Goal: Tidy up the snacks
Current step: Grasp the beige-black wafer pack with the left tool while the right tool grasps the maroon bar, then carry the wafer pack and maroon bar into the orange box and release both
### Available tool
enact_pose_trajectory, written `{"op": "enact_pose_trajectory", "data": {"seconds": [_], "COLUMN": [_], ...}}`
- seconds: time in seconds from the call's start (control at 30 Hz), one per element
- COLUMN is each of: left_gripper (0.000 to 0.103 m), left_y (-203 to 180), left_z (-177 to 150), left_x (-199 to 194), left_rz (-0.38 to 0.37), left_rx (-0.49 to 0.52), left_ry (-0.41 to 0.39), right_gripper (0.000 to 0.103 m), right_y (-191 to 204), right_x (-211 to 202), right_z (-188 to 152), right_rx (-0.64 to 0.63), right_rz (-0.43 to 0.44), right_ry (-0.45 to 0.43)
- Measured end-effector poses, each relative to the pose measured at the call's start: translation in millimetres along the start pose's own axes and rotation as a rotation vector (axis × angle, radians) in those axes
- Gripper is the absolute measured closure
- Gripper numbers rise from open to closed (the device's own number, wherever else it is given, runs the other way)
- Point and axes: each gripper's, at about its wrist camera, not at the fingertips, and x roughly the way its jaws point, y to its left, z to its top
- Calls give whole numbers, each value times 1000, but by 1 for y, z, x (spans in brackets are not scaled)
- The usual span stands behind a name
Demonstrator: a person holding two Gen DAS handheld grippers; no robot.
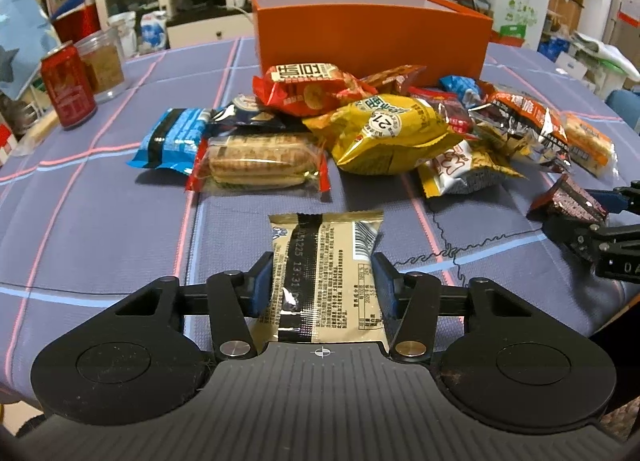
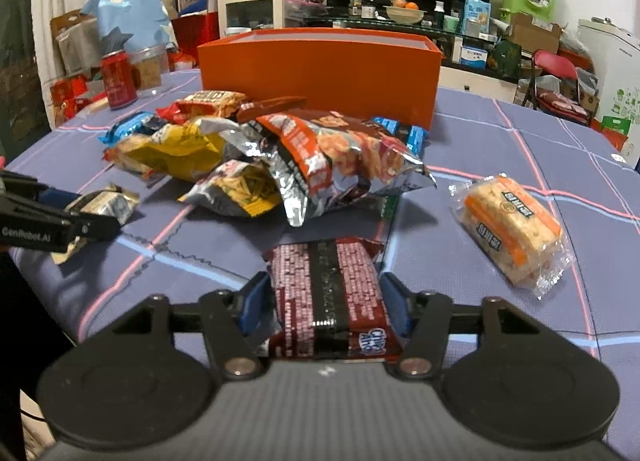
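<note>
Left gripper (image 1: 323, 281): both blue pads press the sides of a beige snack packet (image 1: 326, 277), clamped with its printed back face up. The packet's near end is hidden under the gripper body; its far end lies over the checked tablecloth (image 1: 100, 221).

Right gripper (image 2: 326, 301): both pads clench a dark red snack packet (image 2: 328, 293), printed back face up. The near end is cut off by the gripper body. In the left wrist view this gripper shows only in part at the right edge, holding the same packet.

Beyond both grippers lies the snack pile (image 1: 360, 129): a yellow bag (image 1: 380, 133), a red bag (image 1: 308, 89), a blue packet (image 1: 172, 139), a clear-wrapped biscuit pack (image 1: 256, 163), and a foil-lined bag with an orange-brown face (image 2: 340, 157). Packets lower in the pile are largely covered and hard to identify. An orange-striped cracker pack (image 2: 512, 229) lies apart from the pile, to its right.

Behind the pile stands the open orange box (image 1: 372, 37), touching or just beside the rearmost packets; its interior floor is not visible. A red drink can (image 1: 68, 85) and a clear jar (image 1: 102, 61) stand at the far left of the table. The background furniture is cluttered and blurred
</note>
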Motion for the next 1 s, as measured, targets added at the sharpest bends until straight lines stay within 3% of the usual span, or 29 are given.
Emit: {"op": "enact_pose_trajectory", "data": {"seconds": [0.13,0.2,0.23,0.27,0.3,0.33,0.37,0.63,0.77,0.8,0.9,1.0], "left_gripper": [83,78,76,66,49,40,32,19,18,19,19,21], "left_y": [-1,-2,-2,-2,-2,-2,-2,3,2,2,2,2], "left_z": [0,0,0,-1,-1,-3,-5,-13,-14,-14,-15,-14], "left_x": [0,0,0,1,1,1,1,4,3,3,3,4], "left_rz": [5,14,23,35,51,71,84,41,37,35,31,30], "left_rx": [2,7,0,-10,-18,-24,-26,-41,-34,-32,-27,-27], "left_ry": [-3,-5,-5,-4,-1,4,7,-12,-19,-21,-26,-27], "right_gripper": [50,45,36,33,26,1,1,1,1,3,23,26], "right_y": [1,1,0,-1,-3,-4,-3,-3,-5,-4,7,-2], "right_x": [0,1,1,1,1,4,5,3,3,-1,-14,-2], "right_z": [-1,-2,-1,-2,-2,-2,-5,-19,-7,-5,-1,-3], "right_rx": [3,8,9,19,22,22,14,29,15,11,-61,2], "right_rz": [-3,-10,-18,-18,-10,-7,-9,-14,-12,-22,-24,3], "right_ry": [-4,-13,-9,-4,-2,17,14,-64,13,1,-83,-16]}}
